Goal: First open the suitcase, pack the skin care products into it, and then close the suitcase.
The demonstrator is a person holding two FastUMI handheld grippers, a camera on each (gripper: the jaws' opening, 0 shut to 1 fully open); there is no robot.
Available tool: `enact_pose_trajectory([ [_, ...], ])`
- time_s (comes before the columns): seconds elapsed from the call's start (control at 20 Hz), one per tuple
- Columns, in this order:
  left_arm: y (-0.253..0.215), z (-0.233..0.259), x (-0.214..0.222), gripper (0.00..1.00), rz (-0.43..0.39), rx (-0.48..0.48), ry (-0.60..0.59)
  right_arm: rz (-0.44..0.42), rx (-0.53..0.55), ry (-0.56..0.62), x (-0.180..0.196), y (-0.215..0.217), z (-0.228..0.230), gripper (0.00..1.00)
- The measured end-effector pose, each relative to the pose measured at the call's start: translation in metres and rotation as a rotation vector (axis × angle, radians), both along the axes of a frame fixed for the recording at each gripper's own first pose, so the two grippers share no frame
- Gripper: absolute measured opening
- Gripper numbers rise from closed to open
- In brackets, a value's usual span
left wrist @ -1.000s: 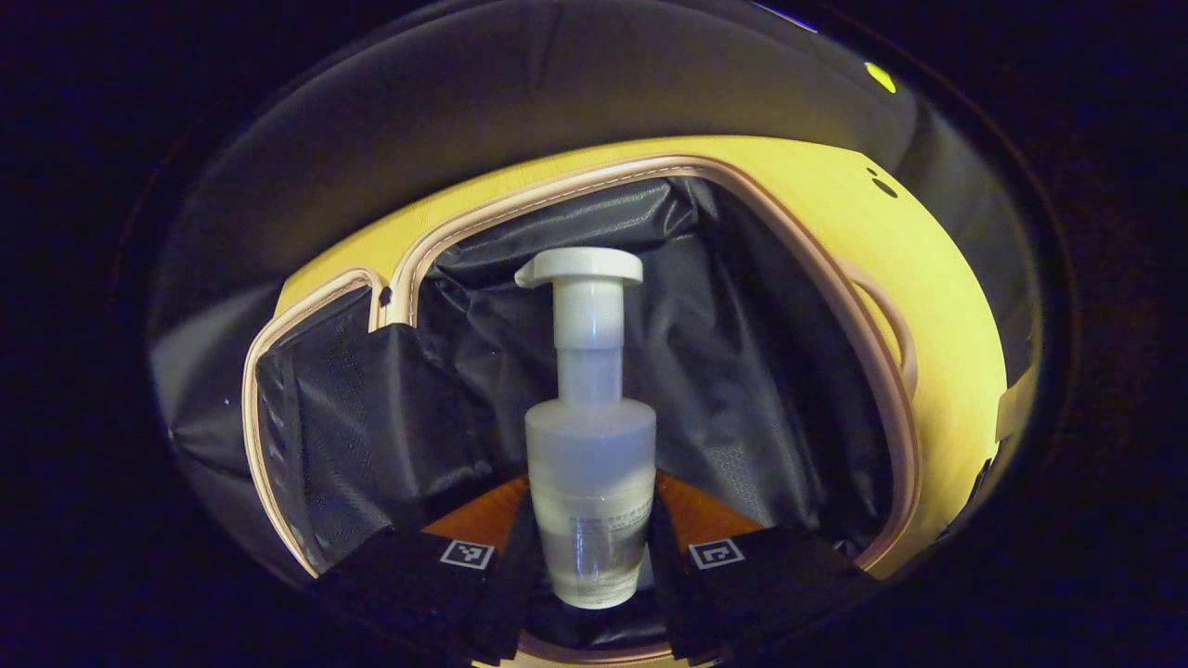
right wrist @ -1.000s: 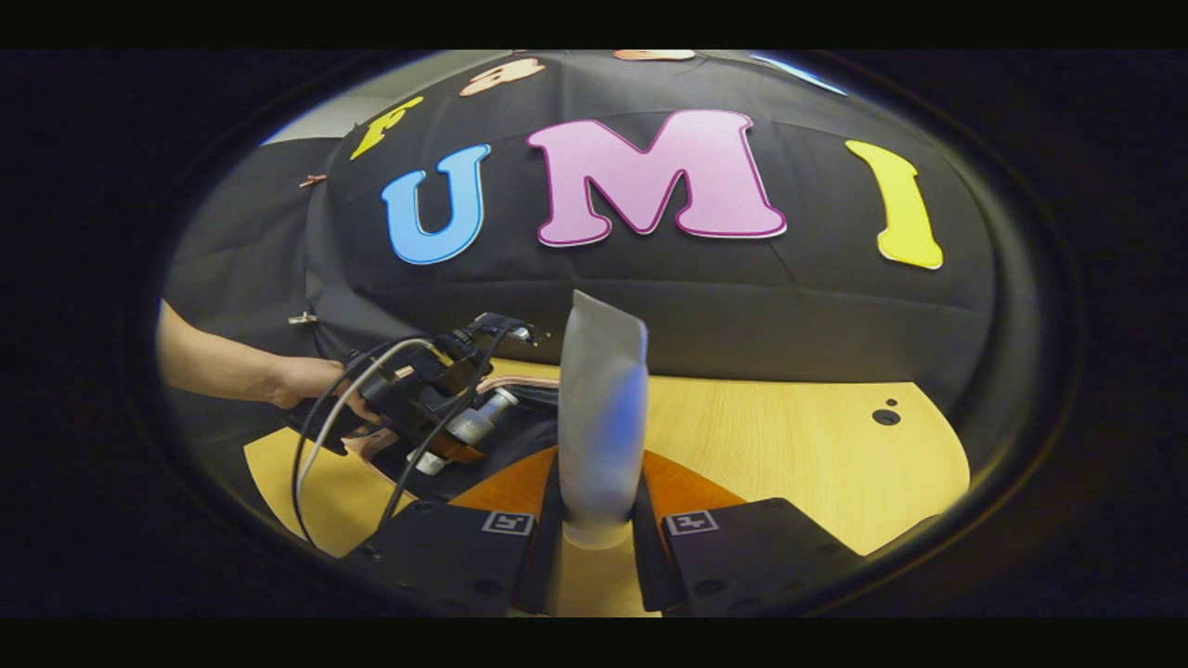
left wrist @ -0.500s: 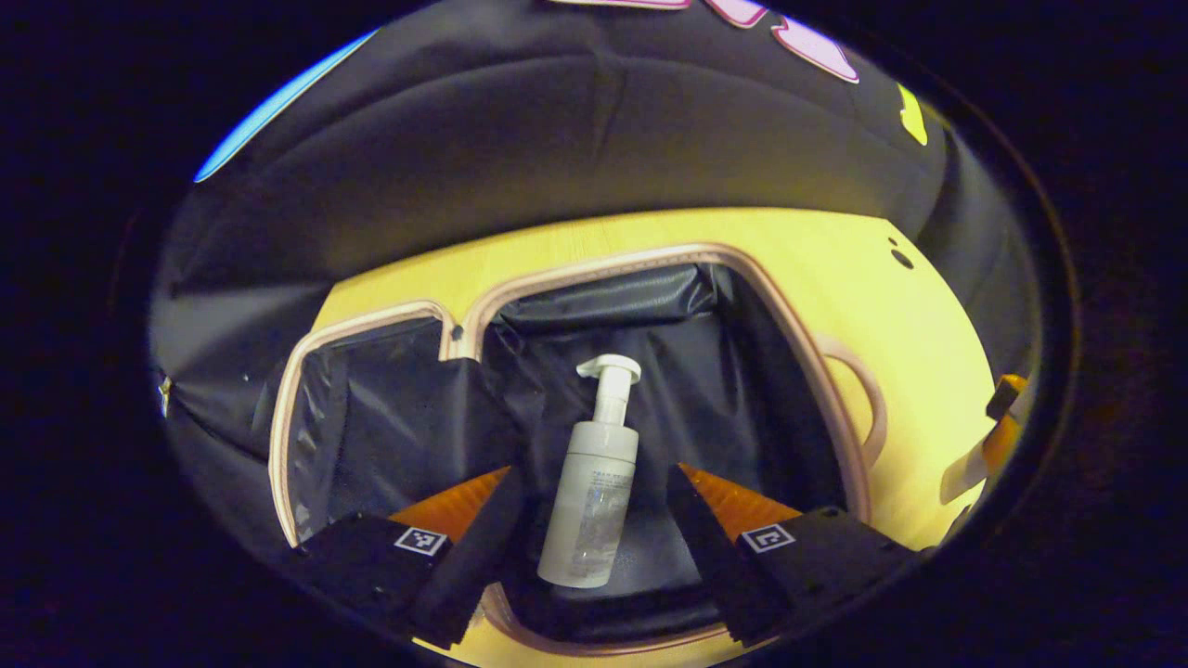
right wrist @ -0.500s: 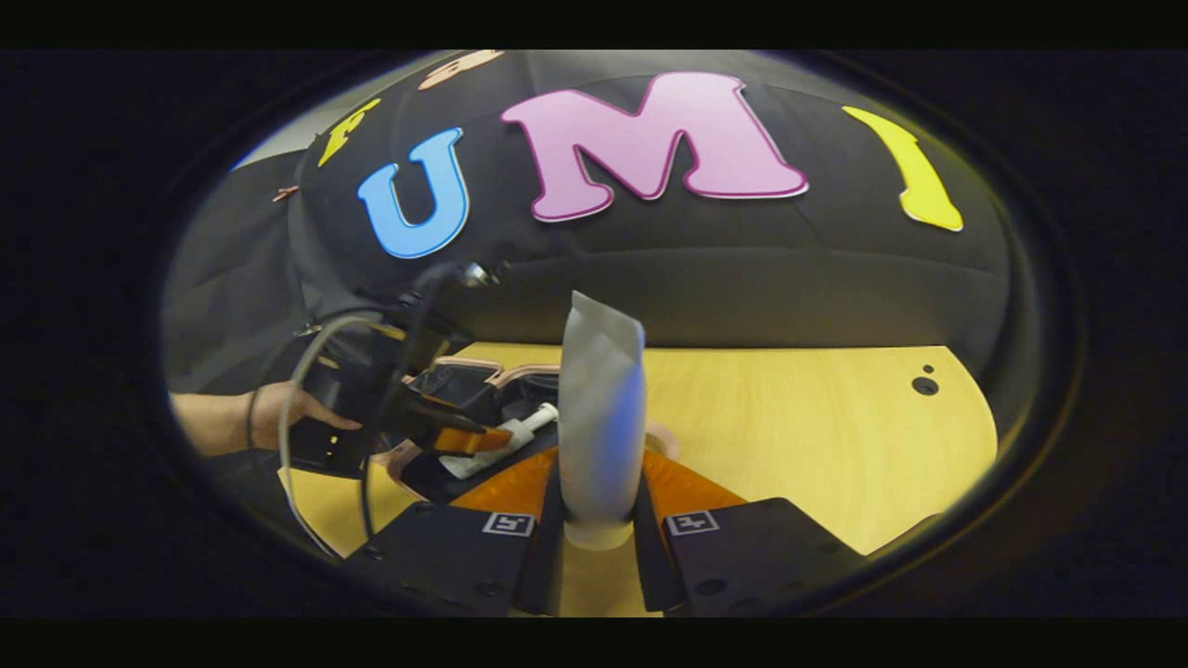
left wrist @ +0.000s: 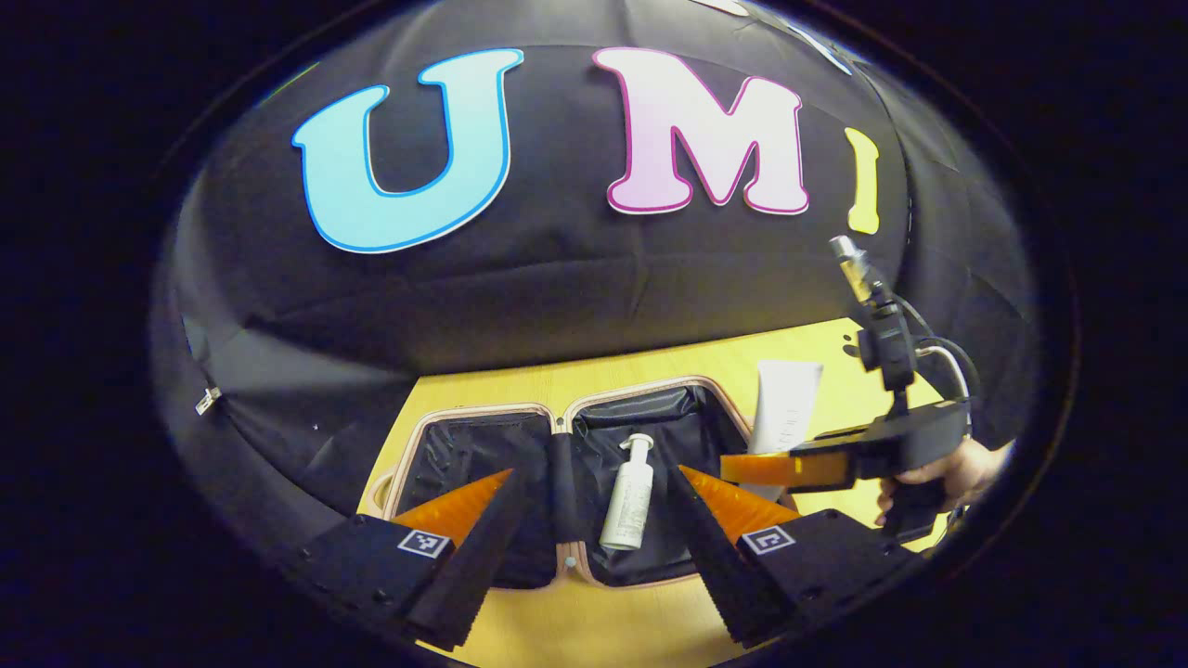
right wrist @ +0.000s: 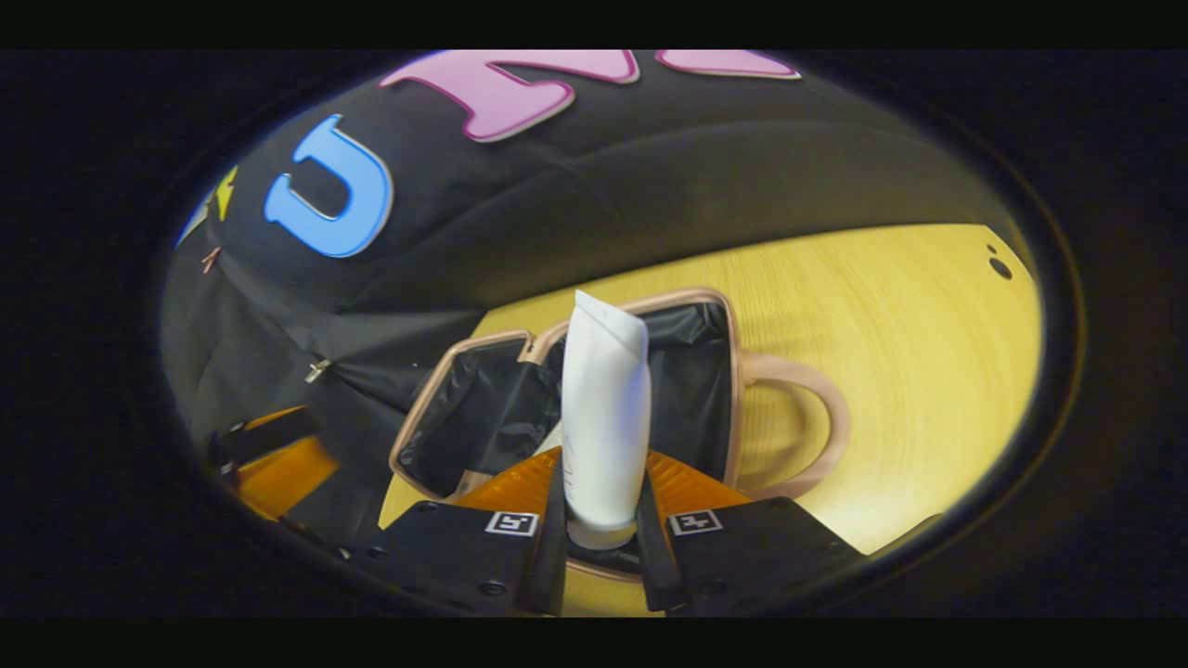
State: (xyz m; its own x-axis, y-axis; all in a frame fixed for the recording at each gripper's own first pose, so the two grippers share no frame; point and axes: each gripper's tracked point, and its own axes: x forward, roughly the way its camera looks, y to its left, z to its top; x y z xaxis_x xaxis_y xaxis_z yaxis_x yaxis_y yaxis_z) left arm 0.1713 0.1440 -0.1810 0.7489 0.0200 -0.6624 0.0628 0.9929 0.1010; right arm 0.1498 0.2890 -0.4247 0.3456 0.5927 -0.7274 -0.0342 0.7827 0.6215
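Withdrawn: left gripper [left wrist: 594, 547], jaws open, above suitcase [left wrist: 445, 455]; pump bottle [left wrist: 629, 496] inside. Right gripper [right wrist: 601, 543] clamps tube [right wrist: 603, 417]; lower it beside the bottle before releasing.

Your left gripper [left wrist: 594, 520] has two big black blocks, each with a small square black-and-white tag. Your right gripper [right wrist: 601, 538] has the same blocks, tags and little round screws. From the left gripper view it has a black handle, looping cables and a silver-tipped post.
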Motion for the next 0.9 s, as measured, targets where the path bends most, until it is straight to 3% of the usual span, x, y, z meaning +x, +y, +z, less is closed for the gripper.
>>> enact_pose_trajectory([
  [0.1,0.007,0.012,-0.019,0.98,0.017,-0.045,-0.009,0.029,-0.066,0.023,-0.006,0.006,-0.020,0.36],
  [0.15,0.012,0.017,-0.027,0.98,0.031,-0.063,-0.014,0.030,-0.088,0.055,-0.011,0.010,-0.025,0.29],
  [0.2,0.019,0.021,-0.032,0.98,0.046,-0.072,-0.024,0.027,-0.118,0.076,-0.012,0.012,-0.035,0.36],
  [0.3,0.031,0.031,-0.042,0.98,0.063,-0.066,-0.042,0.034,-0.192,0.125,-0.017,0.011,-0.054,0.36],
  [0.35,0.035,0.035,-0.045,0.98,0.067,-0.061,-0.051,0.031,-0.233,0.132,-0.017,0.008,-0.059,0.45],
  [0.4,0.036,0.040,-0.049,0.99,0.067,-0.061,-0.062,0.020,-0.254,0.140,-0.016,0.007,-0.063,0.38],
  [0.55,0.039,0.049,-0.059,0.98,0.066,-0.063,-0.076,-0.023,-0.261,0.159,-0.008,0.012,-0.069,0.42],
  [0.6,0.039,0.050,-0.061,0.98,0.069,-0.065,-0.084,-0.040,-0.252,0.153,-0.005,0.012,-0.064,0.36],
  [0.75,0.052,0.047,-0.063,0.98,0.114,-0.069,-0.125,-0.037,-0.236,0.119,-0.002,0.011,-0.047,0.50],
  [0.8,0.061,0.041,-0.067,0.98,0.132,-0.070,-0.127,-0.030,-0.243,0.090,-0.001,0.008,-0.040,0.61],
  [0.85,0.075,0.036,-0.067,0.98,0.158,-0.062,-0.134,-0.029,-0.251,0.056,0.001,0.005,-0.031,0.55],
  [0.9,0.093,0.028,-0.065,0.98,0.192,-0.053,-0.144,-0.037,-0.250,0.012,0.006,0.003,-0.021,0.75],
])
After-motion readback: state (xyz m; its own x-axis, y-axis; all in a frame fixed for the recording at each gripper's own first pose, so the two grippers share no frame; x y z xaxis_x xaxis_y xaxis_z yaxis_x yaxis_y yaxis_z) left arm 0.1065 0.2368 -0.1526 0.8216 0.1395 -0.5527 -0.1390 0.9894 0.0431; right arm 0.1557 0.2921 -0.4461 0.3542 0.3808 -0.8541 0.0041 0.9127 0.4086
